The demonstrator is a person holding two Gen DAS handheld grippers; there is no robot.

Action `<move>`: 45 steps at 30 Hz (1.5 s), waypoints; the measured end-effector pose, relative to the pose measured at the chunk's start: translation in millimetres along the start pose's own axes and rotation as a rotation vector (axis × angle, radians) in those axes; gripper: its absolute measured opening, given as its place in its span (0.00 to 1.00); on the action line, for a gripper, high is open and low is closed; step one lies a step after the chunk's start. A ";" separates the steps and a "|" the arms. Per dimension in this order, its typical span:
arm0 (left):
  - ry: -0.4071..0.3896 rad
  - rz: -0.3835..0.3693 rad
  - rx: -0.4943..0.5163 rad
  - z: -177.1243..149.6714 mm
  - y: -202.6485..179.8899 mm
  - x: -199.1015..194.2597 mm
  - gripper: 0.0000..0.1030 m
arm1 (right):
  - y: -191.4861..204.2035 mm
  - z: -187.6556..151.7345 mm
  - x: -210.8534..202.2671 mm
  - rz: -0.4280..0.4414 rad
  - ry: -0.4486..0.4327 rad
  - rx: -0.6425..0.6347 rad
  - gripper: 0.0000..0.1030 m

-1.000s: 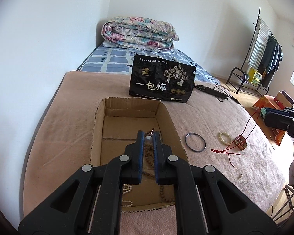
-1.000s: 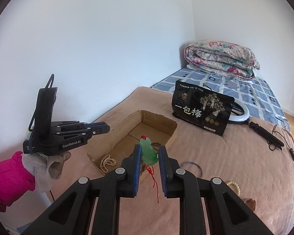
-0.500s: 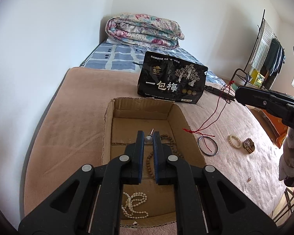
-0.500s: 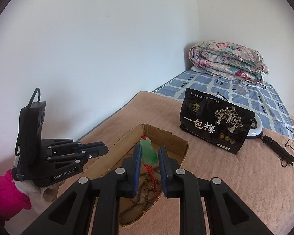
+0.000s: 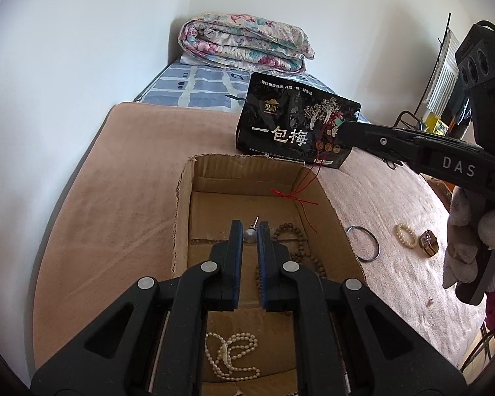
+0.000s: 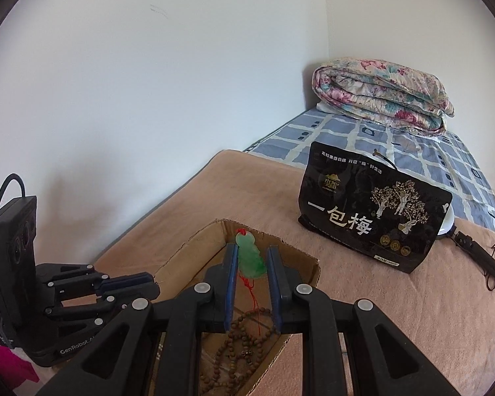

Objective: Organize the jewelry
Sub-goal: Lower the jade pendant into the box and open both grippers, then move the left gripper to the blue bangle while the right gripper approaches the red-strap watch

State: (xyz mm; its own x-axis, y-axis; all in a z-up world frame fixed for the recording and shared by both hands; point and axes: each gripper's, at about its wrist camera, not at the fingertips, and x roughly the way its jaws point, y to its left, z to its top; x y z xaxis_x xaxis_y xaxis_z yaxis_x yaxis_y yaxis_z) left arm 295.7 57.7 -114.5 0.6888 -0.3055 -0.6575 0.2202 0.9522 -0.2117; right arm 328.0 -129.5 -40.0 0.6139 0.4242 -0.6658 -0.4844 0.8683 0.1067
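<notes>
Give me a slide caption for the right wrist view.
Right hand-held gripper holds a green jade pendant over the cardboard box containing brown prayer beads.

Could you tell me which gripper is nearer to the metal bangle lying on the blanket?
Right. The right gripper reaches over the box just beside the bangle; the left gripper sits farther away, over the box's middle.

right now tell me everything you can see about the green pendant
The green pendant is a carved, translucent jade-like piece with pale and deeper green patches, upright, narrower at its top. A red knot sits above it and a red cord with tassel hangs below. The right tongs pinch it by its sides, holding it over the open cardboard box, above the brown bead necklace.
</notes>
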 end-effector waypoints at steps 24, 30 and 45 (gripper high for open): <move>0.017 0.021 0.002 -6.2 -3.1 10.0 0.36 | -29.5 -14.7 30.5 -0.040 0.035 0.086 0.54; 0.012 0.034 0.005 -8.4 -8.4 2.5 0.36 | -33.2 -13.7 14.1 -0.054 0.011 0.098 0.68; -0.014 0.046 0.021 -9.6 -34.2 -29.7 0.36 | -40.0 -22.9 -30.7 -0.112 -0.021 0.109 0.92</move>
State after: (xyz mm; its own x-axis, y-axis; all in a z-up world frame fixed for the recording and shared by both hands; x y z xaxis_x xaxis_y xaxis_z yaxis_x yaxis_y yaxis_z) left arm 261.1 34.2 -94.6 0.7078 -0.2619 -0.6561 0.2030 0.9650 -0.1662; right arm 314.3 -183.1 -40.7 0.6737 0.3279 -0.6622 -0.3425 0.9326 0.1133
